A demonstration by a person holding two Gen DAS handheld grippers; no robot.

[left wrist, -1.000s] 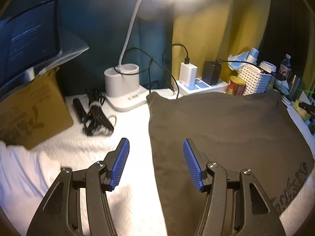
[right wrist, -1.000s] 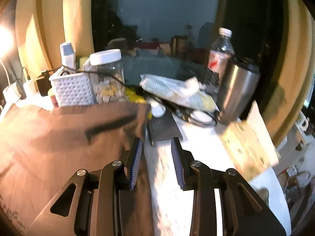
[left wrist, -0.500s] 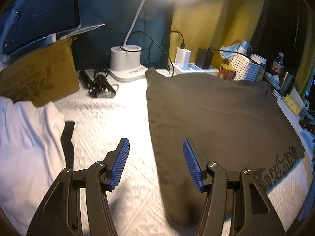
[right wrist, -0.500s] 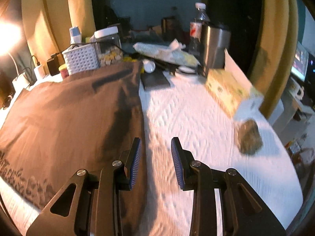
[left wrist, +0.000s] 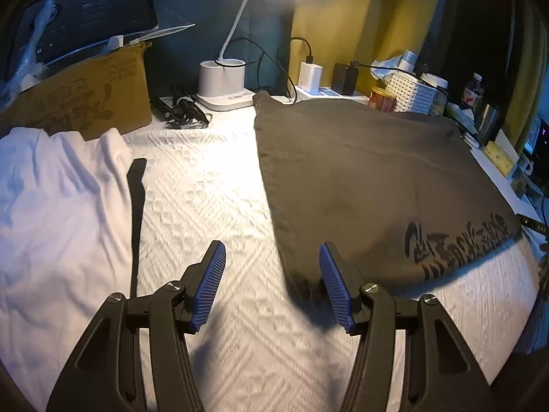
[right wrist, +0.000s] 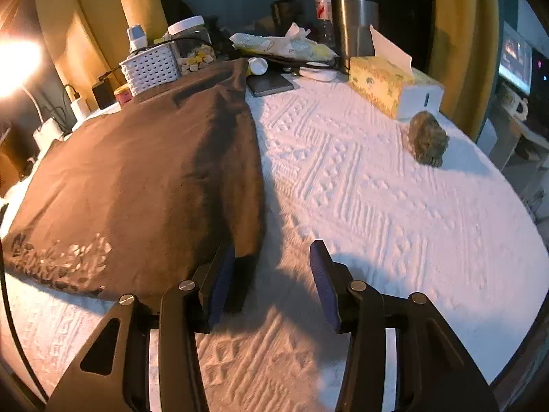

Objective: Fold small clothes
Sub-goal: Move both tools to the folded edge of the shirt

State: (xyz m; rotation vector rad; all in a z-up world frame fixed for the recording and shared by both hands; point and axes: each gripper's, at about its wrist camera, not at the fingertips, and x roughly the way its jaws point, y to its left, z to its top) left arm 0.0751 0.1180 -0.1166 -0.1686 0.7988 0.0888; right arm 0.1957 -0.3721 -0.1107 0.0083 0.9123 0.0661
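The dark grey garment (left wrist: 370, 178) lies flat on the white textured worktop (left wrist: 206, 199); its far edge hides the foot of the clutter behind. The left tool (left wrist: 272, 286) gapes, empty, at the garment's near left corner. The right tool (right wrist: 272, 283) has just been opening, nothing between its pads, one pad overlapping the garment's near right corner. A white cloth (left wrist: 58, 206) runs off frame at left.

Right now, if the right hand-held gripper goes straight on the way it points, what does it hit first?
Probably the near corner of the dark brown garment, which lies just ahead of the right hand-held gripper by its inner finger, or the white textured cloth beside it. Depth is unclear.
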